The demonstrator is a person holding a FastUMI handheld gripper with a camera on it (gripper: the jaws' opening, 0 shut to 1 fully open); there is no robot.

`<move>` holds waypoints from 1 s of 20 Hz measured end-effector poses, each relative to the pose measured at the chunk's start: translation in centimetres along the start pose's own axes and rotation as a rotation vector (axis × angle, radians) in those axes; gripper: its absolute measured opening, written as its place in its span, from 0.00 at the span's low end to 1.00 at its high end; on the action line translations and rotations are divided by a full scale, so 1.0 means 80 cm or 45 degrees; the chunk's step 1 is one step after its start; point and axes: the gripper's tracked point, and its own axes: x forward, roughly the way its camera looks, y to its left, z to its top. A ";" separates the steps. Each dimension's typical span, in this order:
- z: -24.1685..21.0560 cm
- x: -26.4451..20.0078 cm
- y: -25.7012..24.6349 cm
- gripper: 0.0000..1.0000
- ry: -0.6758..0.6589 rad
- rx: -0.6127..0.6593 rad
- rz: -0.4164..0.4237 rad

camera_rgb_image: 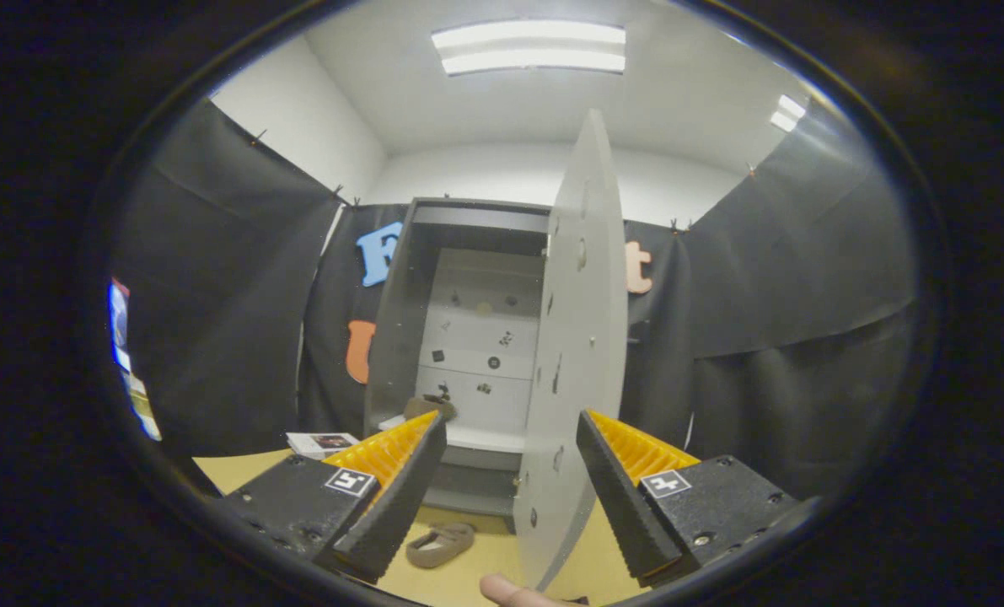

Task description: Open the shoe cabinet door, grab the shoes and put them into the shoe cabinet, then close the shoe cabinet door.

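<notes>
nearest, at six o'clock below the fingers, a fingertip (514, 595) of the person pokes up by the bottom corner of the cabinet door (576, 354). the gripper (510, 493) stands wide open, its two fingers spread apart and holding nothing; the door's lower edge stands in the gap between them, closer to the finger at four o'clock, and whether it touches that finger i cannot tell. on the pale floor (468, 573) between the fingers, toward seven o'clock, lies one flat shoe (440, 545), sole down, apart from the fingers and just in front of the cabinet's base. the door is swung out toward the camera, seen nearly edge-on, its inner face dotted with small holes and fittings. to the side at nine o'clock, beyond the left finger, a small booklet (323, 443) lies on the floor. farther on, at eleven to twelve o'clock, the shoe cabinet (400, 320) stands open against the booth's dark cloth wall; a second shoe (428, 408) rests on its lower shelf, partly hidden behind the left fingertip. overhead at twelve o'clock a ceiling light (528, 47) glows
</notes>
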 end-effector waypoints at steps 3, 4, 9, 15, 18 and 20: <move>-0.028 0.019 0.026 1.00 0.077 0.051 0.066; -0.038 0.027 0.033 1.00 0.098 0.073 0.076; -0.104 0.065 0.080 1.00 0.203 0.126 0.133; -0.220 0.115 0.134 1.00 0.335 0.203 0.197; -0.300 0.145 0.147 1.00 0.479 0.184 0.149; -0.343 0.161 0.159 1.00 0.565 0.208 0.168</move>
